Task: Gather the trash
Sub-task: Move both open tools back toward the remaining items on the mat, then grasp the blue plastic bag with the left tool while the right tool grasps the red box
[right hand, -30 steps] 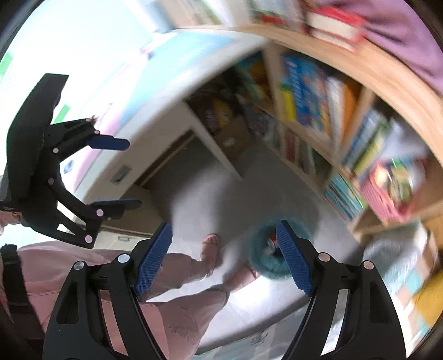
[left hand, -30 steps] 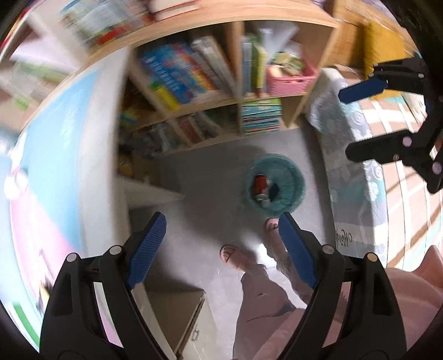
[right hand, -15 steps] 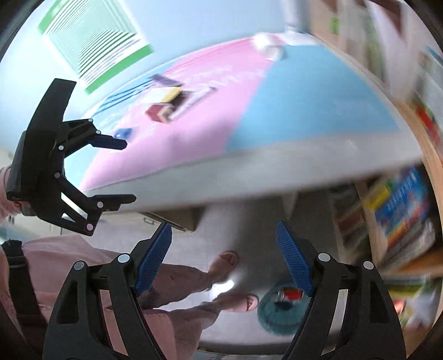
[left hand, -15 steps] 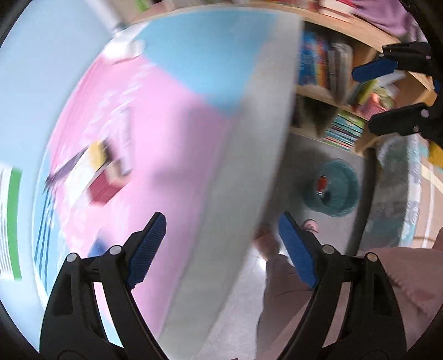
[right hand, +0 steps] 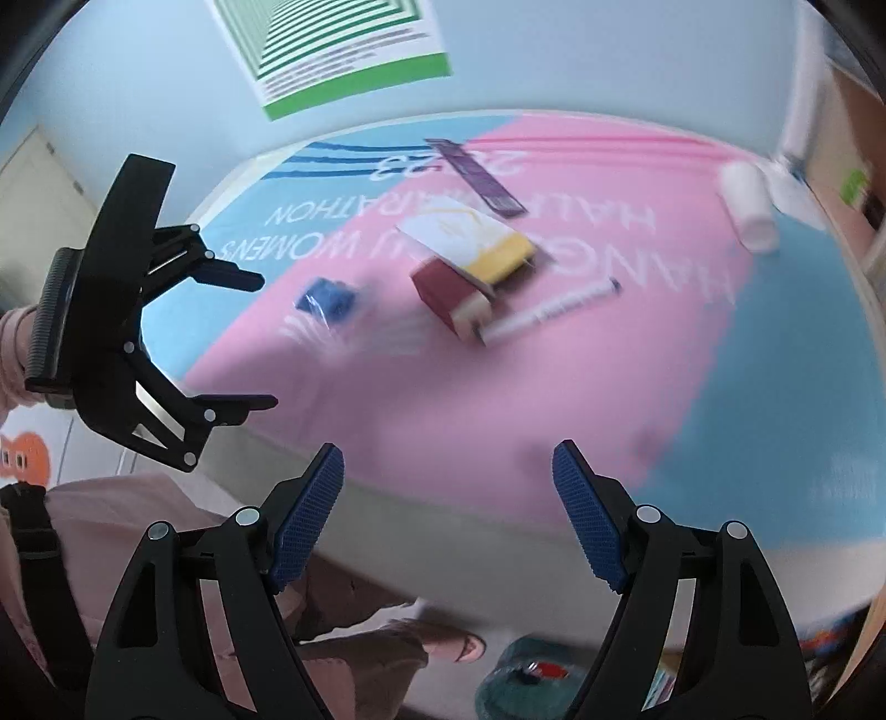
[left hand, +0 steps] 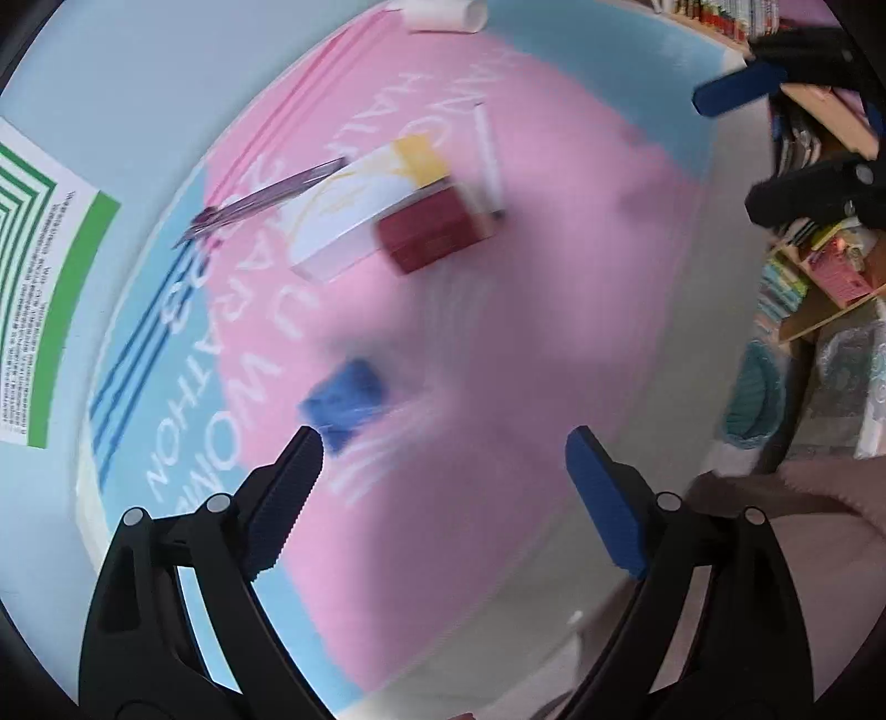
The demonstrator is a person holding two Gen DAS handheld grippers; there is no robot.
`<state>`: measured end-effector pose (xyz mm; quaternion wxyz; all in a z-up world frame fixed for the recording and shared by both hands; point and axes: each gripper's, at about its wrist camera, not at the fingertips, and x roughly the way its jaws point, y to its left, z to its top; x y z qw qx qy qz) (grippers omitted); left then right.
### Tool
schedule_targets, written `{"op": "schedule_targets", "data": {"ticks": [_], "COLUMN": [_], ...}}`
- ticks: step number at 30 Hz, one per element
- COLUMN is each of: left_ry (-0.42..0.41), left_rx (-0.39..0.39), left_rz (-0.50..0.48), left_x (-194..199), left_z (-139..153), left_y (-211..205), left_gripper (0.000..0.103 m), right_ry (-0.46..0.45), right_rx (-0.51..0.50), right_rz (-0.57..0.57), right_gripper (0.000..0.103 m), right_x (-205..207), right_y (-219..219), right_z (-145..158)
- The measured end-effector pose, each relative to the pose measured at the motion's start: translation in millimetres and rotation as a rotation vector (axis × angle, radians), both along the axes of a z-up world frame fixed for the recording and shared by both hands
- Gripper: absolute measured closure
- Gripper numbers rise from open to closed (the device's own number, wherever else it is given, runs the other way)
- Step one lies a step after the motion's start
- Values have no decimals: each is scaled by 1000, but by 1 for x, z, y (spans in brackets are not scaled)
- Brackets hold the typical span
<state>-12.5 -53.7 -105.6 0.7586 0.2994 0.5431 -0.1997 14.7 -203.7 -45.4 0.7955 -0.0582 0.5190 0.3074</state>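
A crumpled blue wrapper lies on the pink and blue table mat, just ahead of my left gripper's left finger. That gripper hangs above the table; its jaws are opening with nothing between them. Beyond the wrapper lie a dark red box, a white and yellow box, a purple strip and a pen. My right gripper is open and empty over the table's near edge. A teal bin with trash in it stands on the floor.
A white roll lies at the mat's far right corner. A green and white poster hangs on the wall behind. Bookshelves stand to the right of the table. The person's legs and a sandalled foot are beside the bin.
Both grippers have swung from over the floor and bin to over the table, rolling as they went. The table's objects have come into view, and the bin has slid to the frame edges.
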Motion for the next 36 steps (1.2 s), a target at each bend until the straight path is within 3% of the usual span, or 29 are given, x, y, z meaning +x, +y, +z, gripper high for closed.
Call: {"op": "schedule_targets", "data": {"ticks": [11, 23, 28, 32, 36], "left_ry": [57, 95, 138, 168, 205], "left_rx": [13, 19, 2, -27, -78], "left_rz": [37, -114, -113, -104, -103], "left_x": [44, 61, 66, 71, 78], "left_z": [-28, -47, -57, -62, -64], "left_y": [50, 54, 61, 68, 74], "left_gripper": [16, 16, 22, 21, 22], "right_ry": [33, 83, 109, 122, 139], "right_rx": [-38, -59, -70, -65, -71], "right_rz": [83, 55, 65, 79, 102], "right_gripper": [25, 25, 26, 26, 40], "right_x": [58, 93, 99, 104, 107], "right_y": [52, 66, 71, 77, 88], "right_z": [-21, -45, -57, -64, -74]}}
